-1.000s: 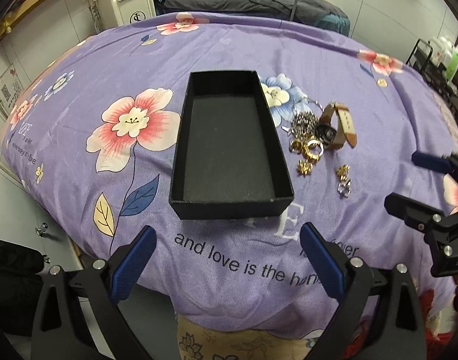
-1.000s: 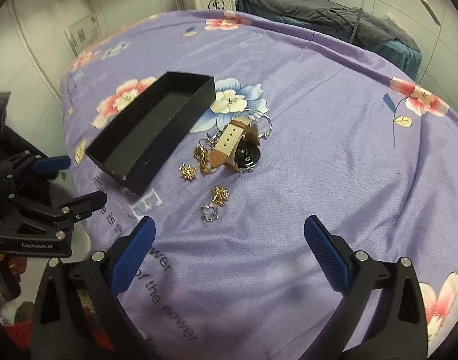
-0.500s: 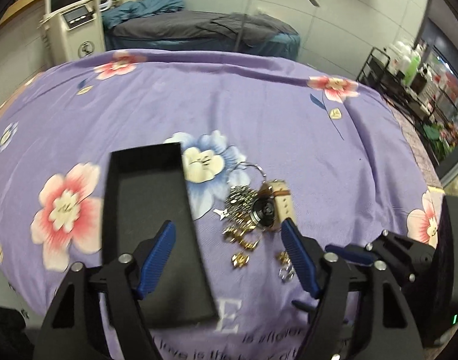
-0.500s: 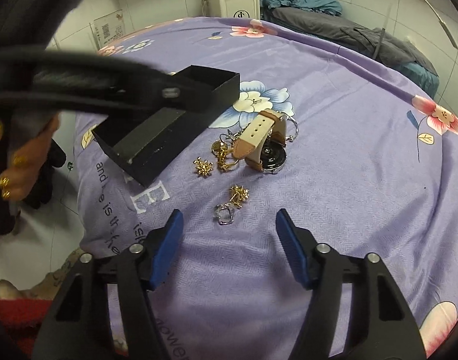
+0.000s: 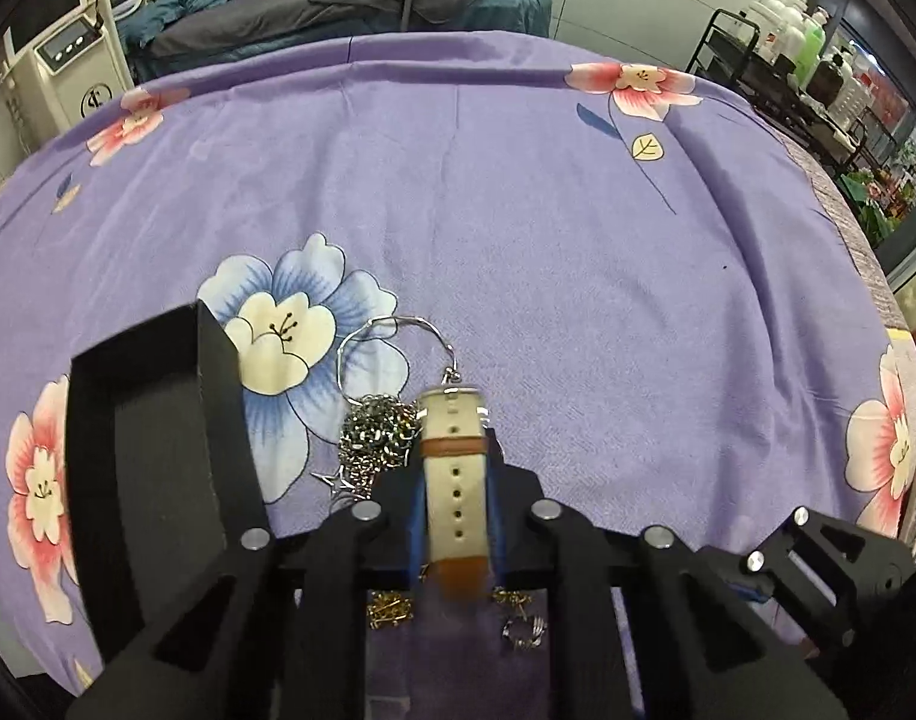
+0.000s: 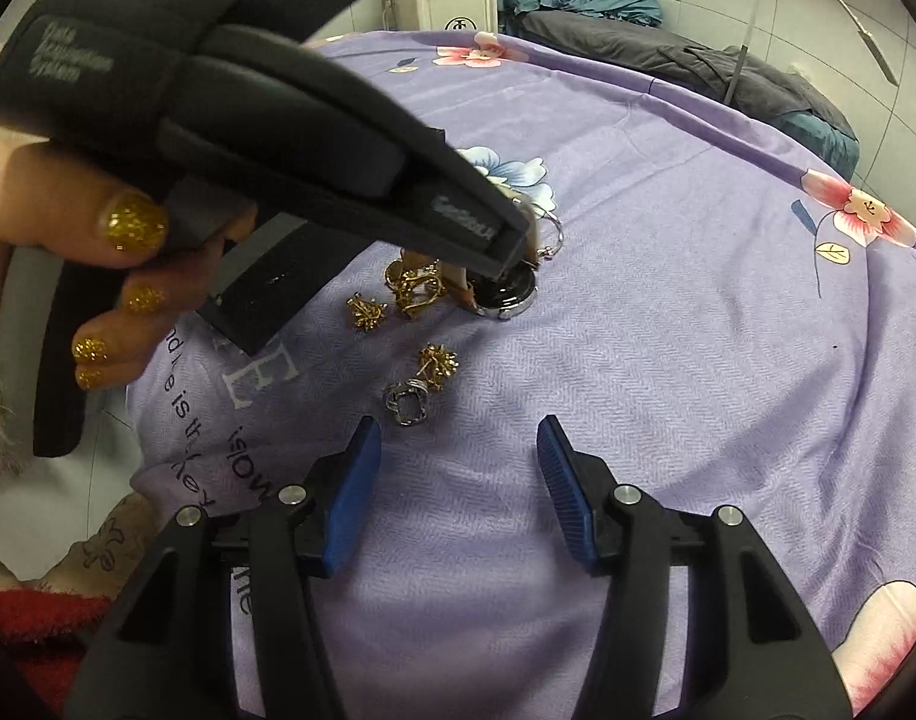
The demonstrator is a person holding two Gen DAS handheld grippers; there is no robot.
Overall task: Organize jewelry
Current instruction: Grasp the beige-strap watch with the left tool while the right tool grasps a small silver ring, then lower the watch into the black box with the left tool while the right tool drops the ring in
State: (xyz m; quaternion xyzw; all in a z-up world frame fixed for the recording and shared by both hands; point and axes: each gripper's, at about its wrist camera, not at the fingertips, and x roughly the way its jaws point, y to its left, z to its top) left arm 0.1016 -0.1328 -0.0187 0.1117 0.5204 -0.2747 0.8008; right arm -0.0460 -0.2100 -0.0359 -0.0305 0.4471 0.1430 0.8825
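None of the jewelry had reached the black box (image 5: 158,480) at this point; what showed of its floor in the left wrist view was bare, so I judged the task barely begun. The box sat on the purple floral bedspread (image 5: 578,276), with the jewelry pile just beside its right wall.

My left gripper (image 5: 456,516) was clamped on the watch strap (image 5: 456,480), the cream and tan band running straight up between the blue pads. The right wrist view showed the left gripper's tip down at the watch's dark dial (image 6: 506,294), which appeared to rest on the cloth, so I judged the lift not yet made.

My right gripper (image 6: 458,498) hung with its jaws wide apart and nothing between them, near the lower edge of the pile but touching none of it.

Left to move, largest first: the watch; a heap of silver chain (image 5: 377,432) beside the strap, with a thin wire hoop (image 5: 392,324) beyond it; a tangle of gold rings (image 6: 416,291); two gold spiky earrings (image 6: 367,312), one near the box and one just beside the silver ring (image 6: 407,405).

Estimate: first of roughly six pieces gripped, none boxed.
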